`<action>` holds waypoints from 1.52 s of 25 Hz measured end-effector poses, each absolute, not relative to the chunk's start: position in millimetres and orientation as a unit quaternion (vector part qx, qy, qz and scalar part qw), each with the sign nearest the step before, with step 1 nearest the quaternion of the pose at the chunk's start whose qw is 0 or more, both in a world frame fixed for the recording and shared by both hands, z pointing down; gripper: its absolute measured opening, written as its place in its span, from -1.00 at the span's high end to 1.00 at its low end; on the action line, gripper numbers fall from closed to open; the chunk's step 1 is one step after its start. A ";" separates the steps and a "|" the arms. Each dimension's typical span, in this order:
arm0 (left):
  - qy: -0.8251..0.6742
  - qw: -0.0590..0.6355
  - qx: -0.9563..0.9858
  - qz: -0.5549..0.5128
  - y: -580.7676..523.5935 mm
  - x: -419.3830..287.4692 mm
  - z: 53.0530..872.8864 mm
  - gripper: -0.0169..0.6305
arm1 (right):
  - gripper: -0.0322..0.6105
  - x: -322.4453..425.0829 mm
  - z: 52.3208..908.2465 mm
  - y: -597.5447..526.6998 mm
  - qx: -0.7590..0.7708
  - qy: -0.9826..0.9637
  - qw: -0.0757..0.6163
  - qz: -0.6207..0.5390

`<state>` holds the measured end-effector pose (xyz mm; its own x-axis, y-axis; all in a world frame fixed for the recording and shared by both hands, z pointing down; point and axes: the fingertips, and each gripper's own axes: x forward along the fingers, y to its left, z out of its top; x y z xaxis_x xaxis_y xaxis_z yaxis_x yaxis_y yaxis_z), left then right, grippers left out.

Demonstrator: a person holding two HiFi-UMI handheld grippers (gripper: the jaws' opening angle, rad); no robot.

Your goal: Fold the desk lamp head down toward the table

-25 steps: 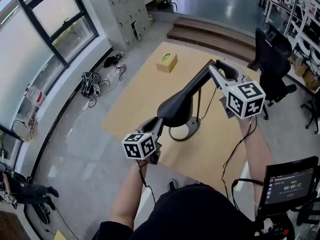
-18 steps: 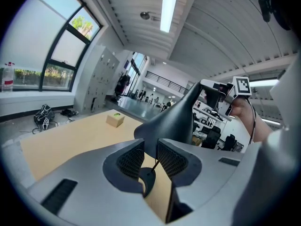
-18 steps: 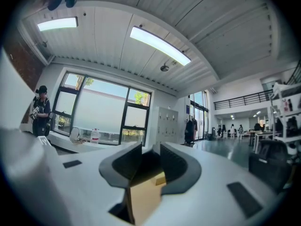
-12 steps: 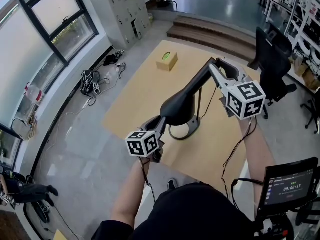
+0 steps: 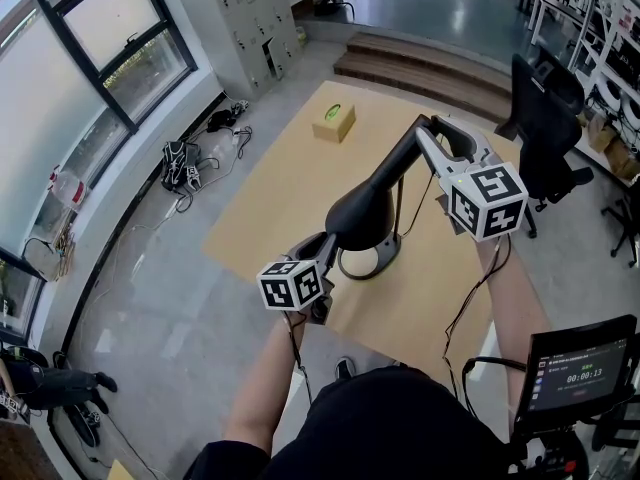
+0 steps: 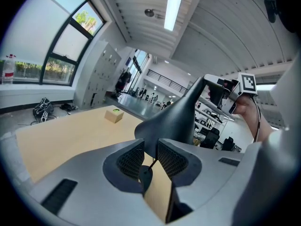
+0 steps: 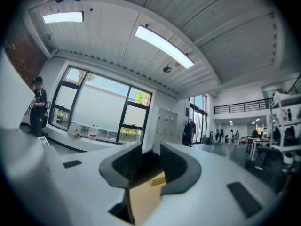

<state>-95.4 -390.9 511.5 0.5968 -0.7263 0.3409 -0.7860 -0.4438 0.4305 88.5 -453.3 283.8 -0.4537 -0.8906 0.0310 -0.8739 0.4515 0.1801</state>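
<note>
The black desk lamp stands on the wooden table on a ring base. Its broad head slopes down toward me from a long arm. My left gripper is shut on the low tip of the head; in the left gripper view the head rises from between the pads. My right gripper is higher, to the right, shut on the top of the arm at its joint. In the right gripper view a dark part of the lamp fills the gap between the jaws.
A small cardboard box sits at the table's far end. A black office chair stands to the right, and a screen is near my right elbow. Bags and cables lie on the floor to the left.
My left gripper has shifted slightly to the right with the lamp head tip in it. The right gripper has stayed where it was.
</note>
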 end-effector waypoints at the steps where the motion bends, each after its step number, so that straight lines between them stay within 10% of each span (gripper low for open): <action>1: -0.446 0.283 0.848 0.053 -391.1 -94.2 512.5 0.73 | 0.53 88.4 283.5 -453.1 0.519 -0.850 0.061 -0.070; 35: -0.448 0.262 0.855 0.010 -349.1 -106.1 470.8 0.73 | 0.53 96.3 271.3 -398.5 0.479 -0.874 -0.055 -0.064; 38: -0.441 0.264 0.858 0.001 -334.1 -96.3 456.3 0.73 | 0.89 97.5 282.8 -375.6 0.452 -0.889 -0.065 -0.038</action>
